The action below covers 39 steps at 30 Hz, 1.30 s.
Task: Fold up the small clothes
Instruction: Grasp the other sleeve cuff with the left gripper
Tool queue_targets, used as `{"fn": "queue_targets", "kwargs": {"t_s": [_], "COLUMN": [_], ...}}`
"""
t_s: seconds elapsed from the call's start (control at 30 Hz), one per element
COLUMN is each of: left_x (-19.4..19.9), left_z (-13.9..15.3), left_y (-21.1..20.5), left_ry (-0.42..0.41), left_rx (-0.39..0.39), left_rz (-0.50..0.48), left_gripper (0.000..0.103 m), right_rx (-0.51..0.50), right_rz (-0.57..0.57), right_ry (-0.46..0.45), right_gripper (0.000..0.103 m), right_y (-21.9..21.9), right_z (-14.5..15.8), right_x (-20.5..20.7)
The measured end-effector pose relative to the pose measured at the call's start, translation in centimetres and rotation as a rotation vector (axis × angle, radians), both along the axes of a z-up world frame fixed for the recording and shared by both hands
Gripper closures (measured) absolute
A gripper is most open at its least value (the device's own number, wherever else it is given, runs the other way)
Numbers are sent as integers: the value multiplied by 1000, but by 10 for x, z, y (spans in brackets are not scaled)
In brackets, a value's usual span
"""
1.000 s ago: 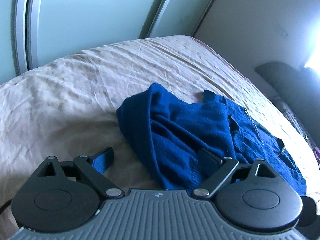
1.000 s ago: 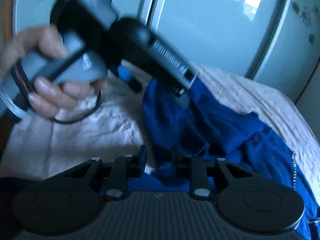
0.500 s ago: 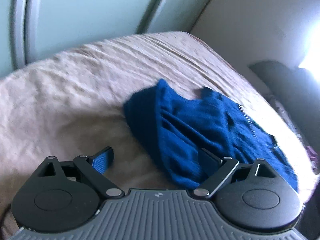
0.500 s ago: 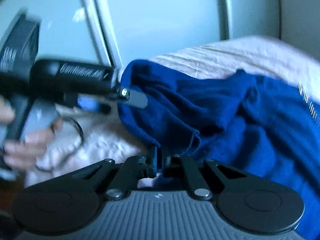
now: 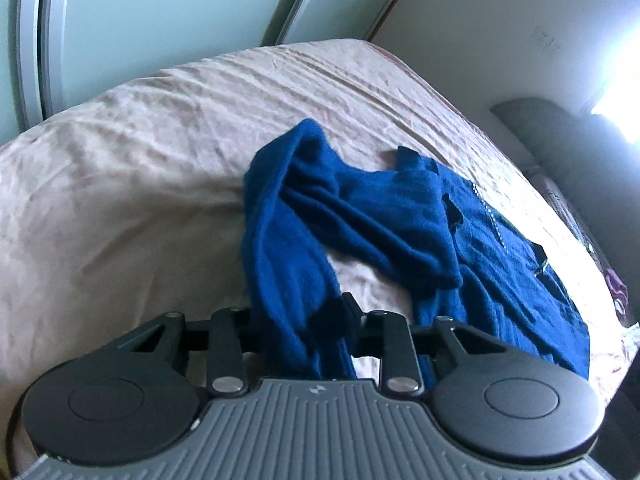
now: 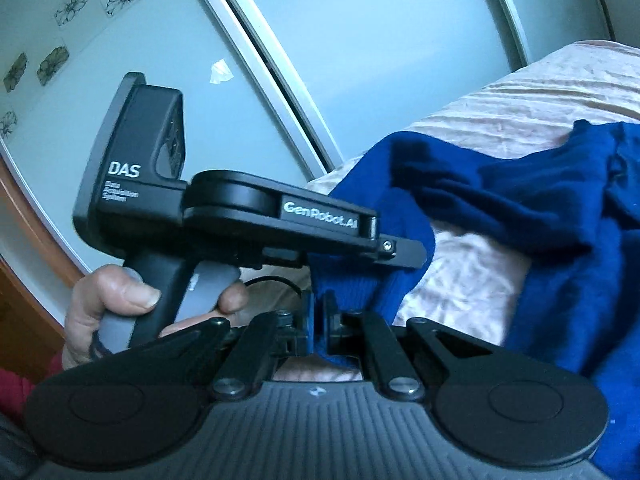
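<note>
Now the blue sweater (image 5: 384,216), a soft fuzzy knit, lies crumpled on the bed (image 5: 140,168), bunched in thick folds towards the bed's right edge, with a thin line of pale stitching along one seam. One long strip of it runs down from the heap to the near edge. The left gripper (image 5: 298,316) has just been closing its jaws, and that strip now sits pinched between the black fingers. The right gripper (image 6: 318,320) is clamped tight on a blue knit edge, only a thin fold showing between its pads. In the right view the left gripper (image 6: 404,254) appears from the side, black and angular with white lettering, a hand (image 6: 120,308) wrapped around its grey grip. The bed's cover is a pale pink sheet, rumpled in fine creases; its left half and far corner lie bare. Behind the bed stand smooth frosted sliding doors (image 6: 360,40) with silvery rails.
</note>
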<state>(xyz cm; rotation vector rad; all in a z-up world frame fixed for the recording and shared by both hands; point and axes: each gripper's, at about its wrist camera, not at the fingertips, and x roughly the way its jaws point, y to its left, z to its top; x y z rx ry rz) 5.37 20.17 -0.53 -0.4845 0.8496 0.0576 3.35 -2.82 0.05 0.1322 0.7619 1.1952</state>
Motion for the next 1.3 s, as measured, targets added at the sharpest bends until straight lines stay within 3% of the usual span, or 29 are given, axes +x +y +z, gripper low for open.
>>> {"fn": "queue_targets", "kwargs": {"t_s": [0.1,0.13,0.17,0.2,0.3,0.37,0.47,0.7,0.9,1.03,1.17,1.3], "left_x": [-10,-13,-14,-16,-19,-20,-18,-8,2,8,13,21], "left_z": [2,2,3,4,13,27,49,70,61,61,72,85], "left_y": [2,2,3,4,12,22,49,118,149,135,105,65], "left_ry": [3,-8,-16,-22,-75,-126,-197,-210,-125,-111,-134,-174], "left_rx": [12,14,11,8,30,118,252,319,254,259,264,253], "left_rz": [-17,-20,-24,-18,6,58,175,395,470,398,273,145], "left_gripper": [68,75,95,101,101,101,101,101,101,101,101,101], "right_rx": [9,13,17,23,53,76,64,-69,-87,-184,-150,-122], "right_rz": [17,24,32,33,34,25,-50,-341,-397,-390,-384,-421], "right_ry": [8,9,10,15,74,123,82,-2,27,70,44,14], "right_gripper": [99,99,99,98,97,97,97,97,97,97,94,68], "right_y": [4,6,9,12,13,3,-18,-58,-53,-33,-40,-58], "right_z": [-1,-1,-1,-1,-8,-8,0,1,-12,-31,-22,-8], "right_x": [-3,-4,-5,-6,6,17,30,86,120,134,122,119]}}
